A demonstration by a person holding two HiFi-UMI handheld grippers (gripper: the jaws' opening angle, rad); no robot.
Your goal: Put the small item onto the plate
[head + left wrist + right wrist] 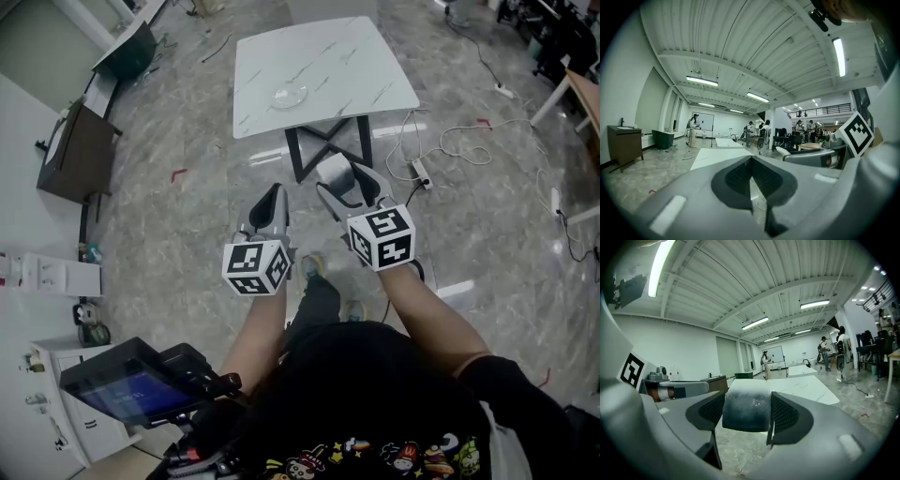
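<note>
A small grey-white block [746, 408] sits clamped between the two pads of my right gripper [746, 414]; in the head view the same block [336, 172] shows at the tip of the right gripper [349, 192]. My left gripper [270, 208] is beside it, jaws shut together with nothing between them, as the left gripper view [751, 177] also shows. A clear glass plate [289, 95] lies on the white marble-look table [375, 80] ahead, well beyond both grippers.
The table stands on a black crossed frame [324, 143]. A power strip and white cables [421, 171] lie on the floor to its right. A dark cabinet [73, 155] stands at the left. People stand far off in the hall [693, 130].
</note>
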